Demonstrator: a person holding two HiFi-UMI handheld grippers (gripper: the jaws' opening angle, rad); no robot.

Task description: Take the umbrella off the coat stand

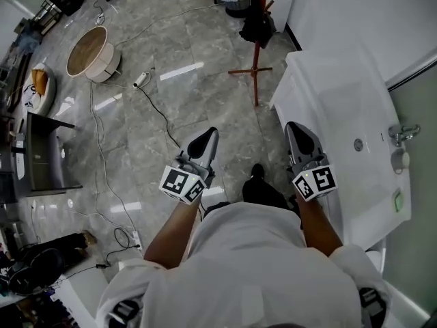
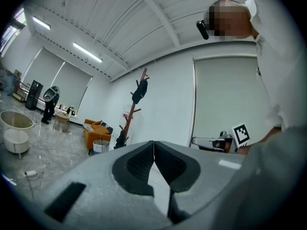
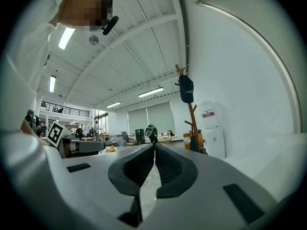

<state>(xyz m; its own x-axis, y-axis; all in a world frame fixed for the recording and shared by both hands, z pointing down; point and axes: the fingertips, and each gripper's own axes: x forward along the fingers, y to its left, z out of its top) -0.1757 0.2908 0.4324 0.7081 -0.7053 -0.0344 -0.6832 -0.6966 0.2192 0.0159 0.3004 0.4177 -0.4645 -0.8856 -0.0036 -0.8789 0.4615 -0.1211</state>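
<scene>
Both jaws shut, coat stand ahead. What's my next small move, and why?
Probably walk closer to the coat stand: it stands well beyond the left gripper and right gripper, both with jaws shut and empty, so nothing hanging on it is within reach yet.

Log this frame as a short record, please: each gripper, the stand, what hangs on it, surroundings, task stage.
left gripper: shut, empty, held out ahead
right gripper: shut, empty, held out ahead
coat stand: upright on the floor ahead, near the white wall, not reached
on the stand: dark items, too small to tell apart
right of person: white tub with a tap
floor: grey tiles, loose cables
task stage: nothing taken off the stand
</scene>
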